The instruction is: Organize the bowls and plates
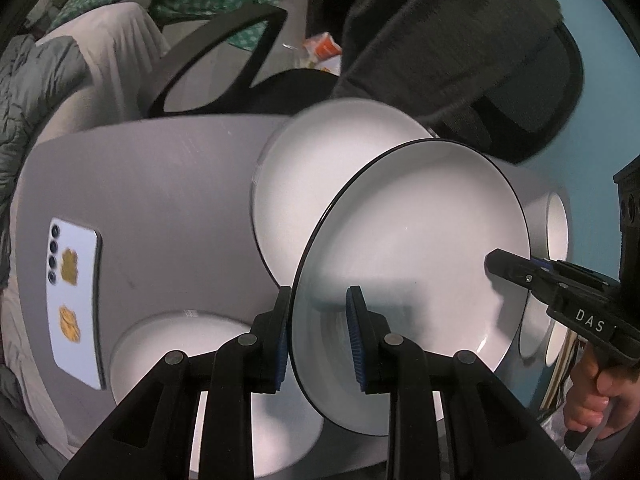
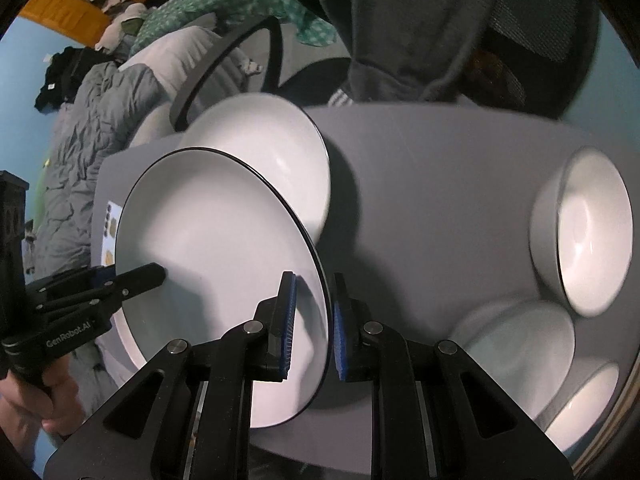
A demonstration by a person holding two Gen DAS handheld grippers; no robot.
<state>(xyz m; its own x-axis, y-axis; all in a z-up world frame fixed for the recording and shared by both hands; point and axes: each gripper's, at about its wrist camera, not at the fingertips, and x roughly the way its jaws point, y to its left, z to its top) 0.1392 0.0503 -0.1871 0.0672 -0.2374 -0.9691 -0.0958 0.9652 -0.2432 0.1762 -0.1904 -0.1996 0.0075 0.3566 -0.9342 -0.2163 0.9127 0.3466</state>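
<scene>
A white plate with a black rim [image 1: 416, 248] is held above the grey table [image 1: 168, 200] between both grippers. My left gripper [image 1: 318, 332] straddles the plate's near edge with a gap at the inner pad. My right gripper [image 2: 314, 320] straddles the opposite edge [image 2: 224, 240], its pads close to the rim. In each view the other gripper reaches over the plate's far rim. A second white plate [image 1: 320, 176] lies on the table behind it, also in the right wrist view [image 2: 272, 148]. A further plate [image 1: 192, 364] lies below my left gripper. White bowls [image 2: 588, 228] stand at the right.
A white phone [image 1: 74, 300] lies on the table's left side. A black office chair [image 1: 224, 52] with a dark garment [image 1: 460, 40] stands behind the table. More bowls [image 2: 524, 344] sit at the lower right. A bed with grey bedding [image 2: 104, 92] is beyond.
</scene>
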